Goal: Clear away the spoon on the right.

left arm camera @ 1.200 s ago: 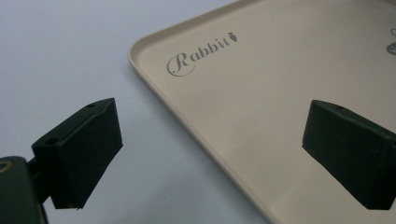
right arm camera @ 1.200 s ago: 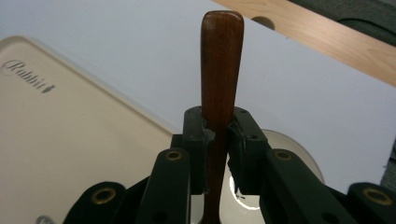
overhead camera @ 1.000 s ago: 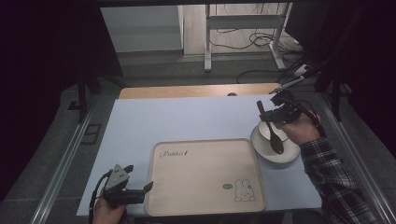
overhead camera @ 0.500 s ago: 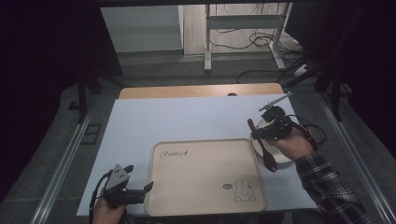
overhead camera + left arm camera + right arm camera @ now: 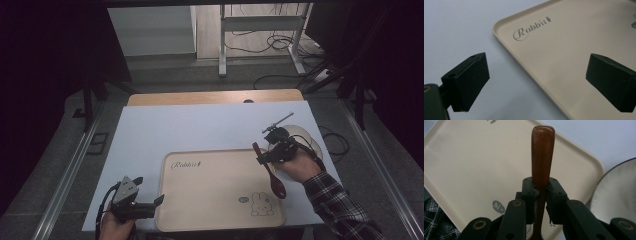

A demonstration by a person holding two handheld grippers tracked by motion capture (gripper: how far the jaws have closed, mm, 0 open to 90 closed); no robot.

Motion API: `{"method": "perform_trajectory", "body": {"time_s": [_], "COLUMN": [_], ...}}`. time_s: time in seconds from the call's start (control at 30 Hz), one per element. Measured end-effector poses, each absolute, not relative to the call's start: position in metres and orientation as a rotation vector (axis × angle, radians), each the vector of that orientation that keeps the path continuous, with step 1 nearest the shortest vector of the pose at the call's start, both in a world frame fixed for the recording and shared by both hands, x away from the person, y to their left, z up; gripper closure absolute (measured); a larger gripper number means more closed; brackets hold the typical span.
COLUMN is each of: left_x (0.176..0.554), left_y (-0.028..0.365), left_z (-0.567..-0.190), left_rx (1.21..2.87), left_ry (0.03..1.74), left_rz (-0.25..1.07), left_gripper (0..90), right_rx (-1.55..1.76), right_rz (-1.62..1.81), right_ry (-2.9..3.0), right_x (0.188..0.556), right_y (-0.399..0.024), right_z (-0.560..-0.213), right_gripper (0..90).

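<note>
Dark brown wood identifies the spoon (image 5: 270, 172), which is clamped by its handle between the jaws of the right gripper (image 5: 263, 156). In the right gripper view the pads press on both sides of the handle, and the handle end (image 5: 543, 150) projects straight out past the jaw tips; the jaws stand nearly closed around it. In the high view the spoon hangs tilted over the right-hand part of the beige tray (image 5: 210, 215), bowl end lowest, next to the printed rabbit (image 5: 262, 204). A white plate (image 5: 305, 140) sits on the table (image 5: 200, 125) just beyond the tray's right edge, behind the right hand (image 5: 295, 167).

Left gripper (image 5: 152, 204): positioned at the tray's near left corner, jaws wide apart with nothing between them. In the left gripper view one jaw stands over the table surface, the other over the tray, with the tray rim (image 5: 524, 65) running between them.
</note>
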State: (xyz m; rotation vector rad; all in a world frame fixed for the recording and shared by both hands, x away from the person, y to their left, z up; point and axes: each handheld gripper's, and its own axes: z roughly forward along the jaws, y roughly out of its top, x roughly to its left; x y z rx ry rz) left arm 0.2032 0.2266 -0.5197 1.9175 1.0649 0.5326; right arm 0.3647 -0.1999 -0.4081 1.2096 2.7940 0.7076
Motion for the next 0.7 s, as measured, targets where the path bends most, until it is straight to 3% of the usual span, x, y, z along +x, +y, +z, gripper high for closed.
{"method": "perform_trajectory", "body": {"time_s": [0.7], "left_x": [0.203], "left_y": [0.226], "left_z": [-0.52], "left_rx": [1.924], "left_ry": [1.057], "left_rz": [0.535], "left_gripper": [4.6], "right_rx": [1.34], "right_rz": [0.664], "right_ry": [2.8], "right_x": [0.365], "right_y": [-0.181], "right_z": [-0.486], "right_gripper": [77.0]}}
